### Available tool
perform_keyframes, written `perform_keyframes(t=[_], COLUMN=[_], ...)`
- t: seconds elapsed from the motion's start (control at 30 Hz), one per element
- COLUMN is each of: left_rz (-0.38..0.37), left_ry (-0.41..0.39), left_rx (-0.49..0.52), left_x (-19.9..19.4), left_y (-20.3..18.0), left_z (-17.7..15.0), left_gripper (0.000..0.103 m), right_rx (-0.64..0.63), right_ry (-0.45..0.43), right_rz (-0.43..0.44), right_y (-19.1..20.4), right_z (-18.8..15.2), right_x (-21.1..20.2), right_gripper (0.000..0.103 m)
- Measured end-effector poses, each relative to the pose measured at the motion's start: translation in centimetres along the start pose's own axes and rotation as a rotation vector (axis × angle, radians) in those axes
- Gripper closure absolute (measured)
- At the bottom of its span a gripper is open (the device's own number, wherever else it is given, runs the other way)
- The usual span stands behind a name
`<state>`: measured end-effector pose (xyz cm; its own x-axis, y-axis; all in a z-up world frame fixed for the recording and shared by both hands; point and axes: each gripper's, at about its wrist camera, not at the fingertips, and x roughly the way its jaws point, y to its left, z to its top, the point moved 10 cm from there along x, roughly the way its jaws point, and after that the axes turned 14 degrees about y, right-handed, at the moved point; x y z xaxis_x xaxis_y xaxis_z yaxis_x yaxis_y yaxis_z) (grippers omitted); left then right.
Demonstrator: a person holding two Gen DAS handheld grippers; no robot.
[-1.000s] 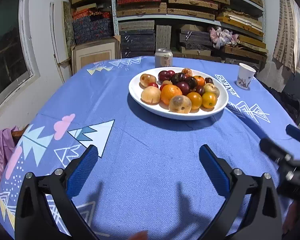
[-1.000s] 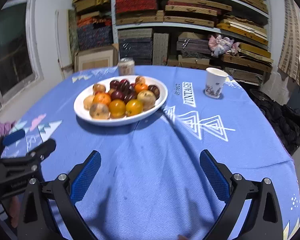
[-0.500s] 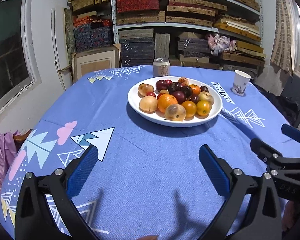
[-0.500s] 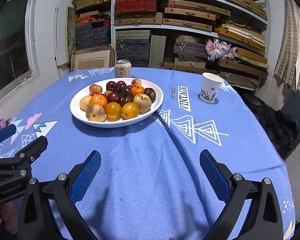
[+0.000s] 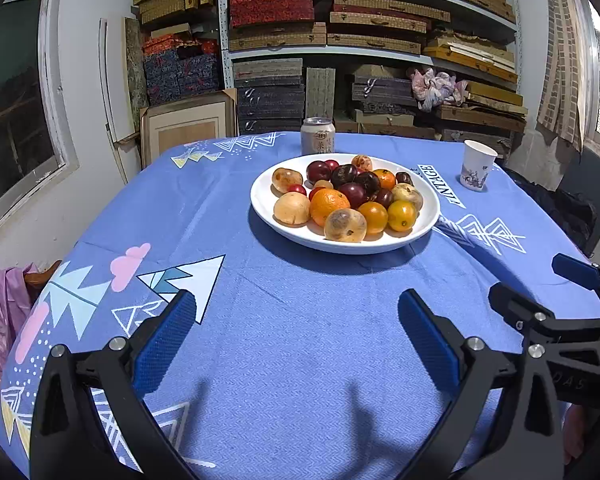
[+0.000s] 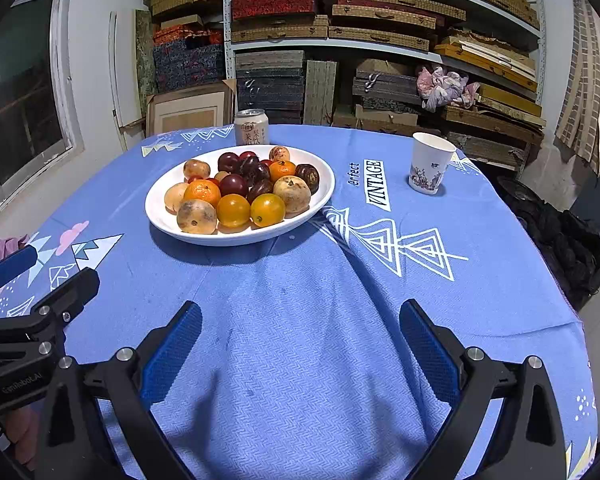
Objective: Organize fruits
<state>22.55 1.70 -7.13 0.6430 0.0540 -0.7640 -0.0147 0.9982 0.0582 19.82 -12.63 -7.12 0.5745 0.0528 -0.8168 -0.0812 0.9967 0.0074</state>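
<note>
A white plate (image 5: 428,222) sits on the blue tablecloth, piled with several fruits: oranges (image 5: 329,205), dark plums (image 5: 354,192), pale round fruits (image 5: 345,226) and small yellow-orange ones (image 5: 401,216). The plate also shows in the right wrist view (image 6: 160,216). My left gripper (image 5: 296,312) is open and empty, well short of the plate. My right gripper (image 6: 300,320) is open and empty, near the table's front edge. Each gripper appears at the side of the other's view.
A drink can (image 5: 318,140) stands just behind the plate. A paper cup (image 6: 430,168) stands to the right. The tablecloth (image 6: 300,360) has a raised fold near the plate's right side. Shelves of stacked boxes (image 5: 340,40) fill the back wall.
Both grippers have drawn back and risen a little, so the plate looks smaller and farther. Both stay open and empty.
</note>
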Motion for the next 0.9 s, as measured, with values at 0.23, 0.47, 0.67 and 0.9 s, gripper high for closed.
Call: perform_keyframes(t=[0.23,0.47,0.67,0.9], left_rz=[0.007,0.003,0.003,0.005], left_ry=[-0.020,-0.011,-0.008,-0.007], left_rx=[-0.008,-0.010,0.003,0.003], left_x=[-0.19,-0.05,-0.05,-0.05], left_y=[0.13,0.21,-0.03,-0.02], left_z=[0.10,0.05,-0.04,-0.07], left_gripper=[0.004,0.004,0.004,0.004], right_rx=[-0.003,-0.001,-0.003,-0.001], right_ry=[0.001,0.000,-0.001,0.000], right_rz=[0.001,0.003,0.004,0.006], right_y=[0.05,0.02,0.00,-0.03], right_z=[-0.04,-0.03,0.00,-0.05], right_x=[0.03,-0.05,-0.05,-0.08], right_gripper=[0.003,0.003,0.003,0.003])
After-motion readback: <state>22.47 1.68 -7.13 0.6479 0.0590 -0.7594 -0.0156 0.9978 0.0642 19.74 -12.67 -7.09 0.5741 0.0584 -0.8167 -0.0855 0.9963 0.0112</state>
